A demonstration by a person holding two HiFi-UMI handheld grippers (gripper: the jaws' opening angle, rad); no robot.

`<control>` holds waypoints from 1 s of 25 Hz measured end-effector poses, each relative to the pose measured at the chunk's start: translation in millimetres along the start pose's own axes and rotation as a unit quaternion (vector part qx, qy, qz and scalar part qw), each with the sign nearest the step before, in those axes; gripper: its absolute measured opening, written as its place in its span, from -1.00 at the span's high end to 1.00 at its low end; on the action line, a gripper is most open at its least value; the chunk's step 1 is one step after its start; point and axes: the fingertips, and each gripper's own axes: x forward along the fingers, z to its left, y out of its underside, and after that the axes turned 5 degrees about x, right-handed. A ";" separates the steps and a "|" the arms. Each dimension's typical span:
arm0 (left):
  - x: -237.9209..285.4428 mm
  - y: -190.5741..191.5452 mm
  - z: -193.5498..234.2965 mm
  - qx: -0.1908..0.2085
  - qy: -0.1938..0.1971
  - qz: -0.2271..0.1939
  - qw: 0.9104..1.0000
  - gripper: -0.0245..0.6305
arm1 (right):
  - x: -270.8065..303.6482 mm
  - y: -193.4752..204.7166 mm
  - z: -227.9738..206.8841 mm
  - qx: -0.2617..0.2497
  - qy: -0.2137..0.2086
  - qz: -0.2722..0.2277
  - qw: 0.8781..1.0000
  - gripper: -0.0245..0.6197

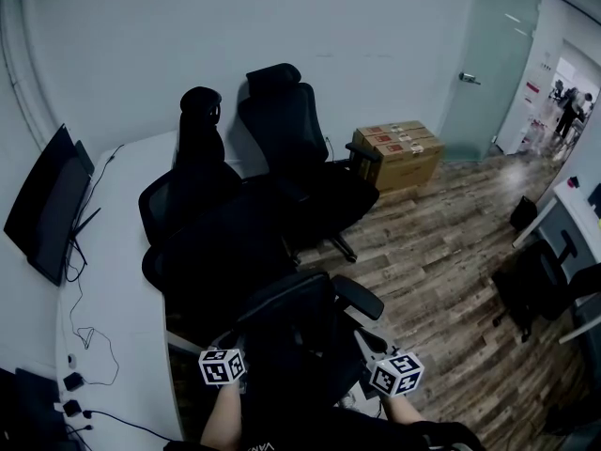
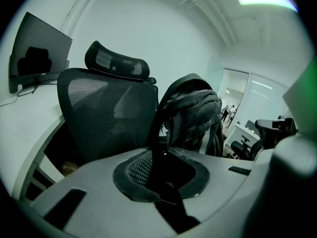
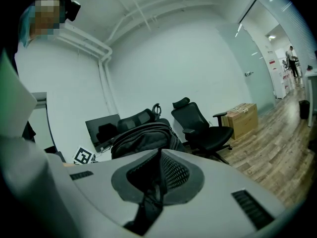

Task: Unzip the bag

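A dark grey backpack (image 2: 194,114) stands upright in front of a mesh office chair (image 2: 106,114). In the right gripper view the backpack (image 3: 143,138) shows from its other side. In the head view it is only a dark shape (image 1: 299,360) between the two marker cubes (image 1: 223,365) (image 1: 395,372). My left gripper (image 2: 161,157) is shut on a black strap (image 2: 159,133) that runs up to the bag's top. My right gripper (image 3: 158,157) is shut on a thin black tab (image 3: 146,202) of the bag. Whether that tab is the zip pull I cannot tell.
Several black office chairs (image 1: 300,167) crowd beside a white desk (image 1: 122,280) that carries monitors (image 1: 52,205) and cables. Cardboard boxes (image 1: 399,151) sit on the wooden floor (image 1: 441,261) by a glass door (image 1: 488,64). People stand far off in the hallway (image 1: 571,111).
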 end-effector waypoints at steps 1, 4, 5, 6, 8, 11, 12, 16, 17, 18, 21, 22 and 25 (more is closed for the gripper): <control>0.3 0.1 -0.3 0.000 0.000 0.000 1.000 0.75 | 0.3 1.0 -0.3 -0.001 0.001 0.002 1.000 0.77; 0.2 0.6 -0.9 0.001 0.001 0.001 1.000 0.75 | 1.1 2.6 0.3 -0.003 0.001 0.005 1.000 0.78; 0.2 0.7 -0.7 0.002 0.001 0.002 1.000 0.75 | 1.7 2.4 0.8 -0.004 0.002 0.005 1.000 0.78; 0.3 0.9 -0.5 0.002 0.002 0.002 1.000 0.75 | 2.2 2.1 1.4 -0.005 0.002 0.005 1.000 0.78; 0.4 1.4 -0.1 0.002 0.002 0.002 1.000 0.75 | 2.6 2.1 2.2 -0.006 0.001 0.006 1.000 0.78; 0.2 1.9 -0.9 0.001 0.001 0.002 1.000 0.75 | 1.8 2.4 1.5 -0.008 0.000 0.007 1.000 0.79; 0.0 1.6 -1.0 0.001 0.001 0.001 1.000 0.75 | 1.9 2.0 1.6 -0.009 -0.001 0.007 1.000 0.79; 0.3 0.3 0.3 0.001 -0.001 0.002 1.000 0.76 | 4.2 0.1 3.0 -0.010 -0.003 0.006 1.000 0.79; 0.5 0.7 0.1 0.000 -0.001 0.002 1.000 0.75 | 4.2 0.3 2.8 -0.010 -0.004 0.007 1.000 0.79; 0.4 1.4 -0.4 0.000 -0.001 0.002 1.000 0.75 | 3.9 0.7 2.4 -0.010 -0.004 0.007 1.000 0.79; 0.1 2.4 -1.4 -0.001 -0.001 0.002 1.000 0.75 | 3.4 1.6 1.4 -0.012 -0.005 0.008 1.000 0.79; 0.1 2.2 -1.3 -0.001 -0.002 0.001 1.000 0.75 | 3.7 1.9 1.4 -0.012 -0.005 0.009 1.000 0.79; 0.4 2.1 -0.8 -0.001 -0.001 0.000 1.000 0.75 | 4.9 3.6 1.7 -0.011 -0.006 0.010 1.000 0.79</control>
